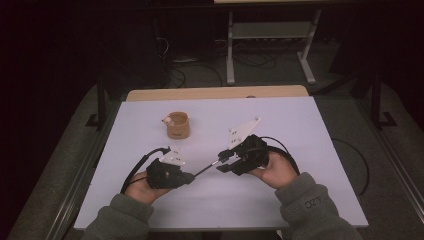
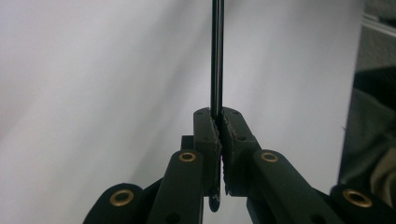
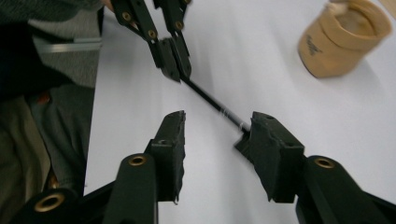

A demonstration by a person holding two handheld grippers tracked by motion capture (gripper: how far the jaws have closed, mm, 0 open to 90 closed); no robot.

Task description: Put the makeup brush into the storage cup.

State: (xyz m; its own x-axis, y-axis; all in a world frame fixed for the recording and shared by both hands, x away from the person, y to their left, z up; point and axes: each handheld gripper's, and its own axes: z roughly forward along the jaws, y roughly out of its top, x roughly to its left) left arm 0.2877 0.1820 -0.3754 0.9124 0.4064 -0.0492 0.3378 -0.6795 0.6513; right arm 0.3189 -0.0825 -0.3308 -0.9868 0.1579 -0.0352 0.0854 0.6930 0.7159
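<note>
Cup [image 1: 178, 125] sits behind both claws on table [image 1: 300, 130]; pen [image 1: 206, 169] spans btwn L claw [image 1: 190, 176] & R claw [image 1: 223, 162].

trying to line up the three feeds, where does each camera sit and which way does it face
High view: above the person's side, looking forward and down on the table; forearms, hands, left gripper and right gripper show.
Left gripper view: rides the left gripper, looking along its fingers shut on the pen.
Right gripper view: rides the right gripper, facing the left gripper over its own open fingers; cup beyond.
All three share the pen.
</note>
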